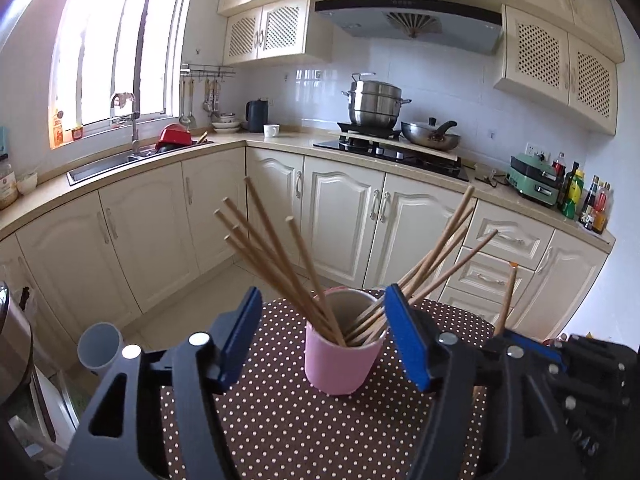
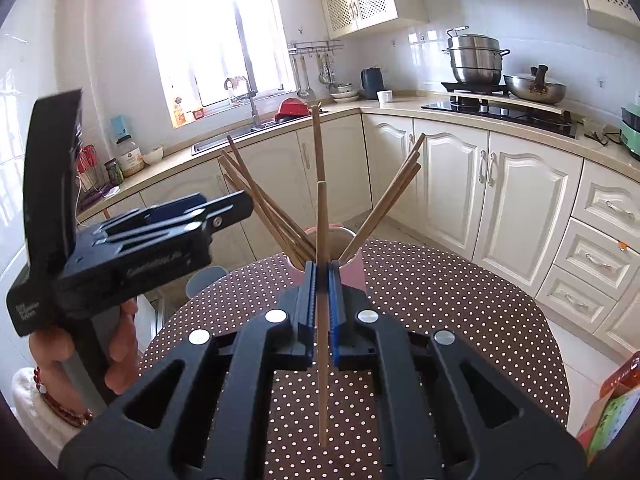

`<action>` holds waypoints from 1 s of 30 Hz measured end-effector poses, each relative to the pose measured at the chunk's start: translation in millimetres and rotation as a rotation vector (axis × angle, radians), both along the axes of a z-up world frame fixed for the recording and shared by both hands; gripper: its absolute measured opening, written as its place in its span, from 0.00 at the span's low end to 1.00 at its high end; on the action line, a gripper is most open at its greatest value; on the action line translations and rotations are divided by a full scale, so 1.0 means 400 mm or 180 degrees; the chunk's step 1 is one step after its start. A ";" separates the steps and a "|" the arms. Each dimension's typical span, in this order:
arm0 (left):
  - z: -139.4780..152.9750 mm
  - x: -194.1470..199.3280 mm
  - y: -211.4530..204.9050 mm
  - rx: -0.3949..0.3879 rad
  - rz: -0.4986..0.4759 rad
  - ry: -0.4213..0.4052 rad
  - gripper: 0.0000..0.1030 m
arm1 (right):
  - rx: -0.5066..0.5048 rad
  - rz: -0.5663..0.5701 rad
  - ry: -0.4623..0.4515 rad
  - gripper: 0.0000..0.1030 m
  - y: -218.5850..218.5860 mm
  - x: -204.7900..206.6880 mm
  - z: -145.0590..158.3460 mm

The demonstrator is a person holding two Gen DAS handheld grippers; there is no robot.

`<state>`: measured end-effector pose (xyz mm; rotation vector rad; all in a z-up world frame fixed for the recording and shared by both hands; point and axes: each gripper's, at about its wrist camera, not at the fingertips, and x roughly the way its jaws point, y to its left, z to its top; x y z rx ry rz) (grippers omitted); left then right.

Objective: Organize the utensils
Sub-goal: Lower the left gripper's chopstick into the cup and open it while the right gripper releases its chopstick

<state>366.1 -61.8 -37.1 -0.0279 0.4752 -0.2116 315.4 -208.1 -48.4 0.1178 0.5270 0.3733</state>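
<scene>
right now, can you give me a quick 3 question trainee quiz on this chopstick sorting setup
1. True or false: the right gripper is shut on upright chopsticks.
2. What does the pink cup stand on? A) bare wood B) brown polka-dot tablecloth C) the counter
3. Fill in: the left gripper has its jaws ____, one on each side of the pink cup, not touching it.

Key:
1. True; its blue pads clamp them.
2. B
3. open
</scene>
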 end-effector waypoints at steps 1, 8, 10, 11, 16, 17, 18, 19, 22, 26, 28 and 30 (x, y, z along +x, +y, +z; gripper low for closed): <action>-0.002 -0.015 0.010 -0.0024 0.0017 -0.0030 0.65 | 0.0000 0.0001 -0.0013 0.06 0.001 -0.004 0.004; -0.017 -0.108 0.054 0.0151 0.0222 -0.0212 0.70 | -0.0003 0.0023 -0.0172 0.06 0.015 -0.035 0.044; -0.026 -0.128 0.081 0.0134 0.0289 -0.0162 0.70 | -0.0001 0.0021 -0.0241 0.06 0.021 -0.043 0.059; -0.030 -0.133 0.092 0.0118 0.0322 -0.0124 0.70 | 0.0001 0.0020 -0.0281 0.06 0.025 -0.046 0.068; -0.067 -0.137 0.162 -0.0021 0.0460 0.0140 0.70 | -0.0012 0.0026 -0.0456 0.06 0.056 -0.052 0.113; -0.074 -0.137 0.170 -0.0028 0.0477 0.0160 0.70 | -0.0019 0.0022 -0.0501 0.06 0.064 -0.053 0.123; -0.081 -0.138 0.181 -0.0027 0.0505 0.0187 0.70 | -0.0027 0.0015 -0.0544 0.06 0.070 -0.053 0.131; -0.088 -0.138 0.190 -0.0034 0.0517 0.0201 0.70 | -0.0026 0.0004 -0.0612 0.06 0.077 -0.052 0.143; -0.108 -0.133 0.214 -0.0078 0.0535 0.0271 0.70 | -0.0031 -0.0024 -0.0755 0.06 0.094 -0.044 0.174; -0.129 -0.119 0.232 -0.0081 0.0568 0.0332 0.70 | -0.0074 -0.0101 -0.0971 0.06 0.118 -0.015 0.216; -0.138 -0.112 0.234 -0.0059 0.0571 0.0358 0.70 | -0.0098 -0.0166 -0.1078 0.06 0.127 0.000 0.231; -0.145 -0.102 0.235 -0.0036 0.0588 0.0386 0.70 | -0.0163 -0.0242 -0.1182 0.06 0.139 0.015 0.238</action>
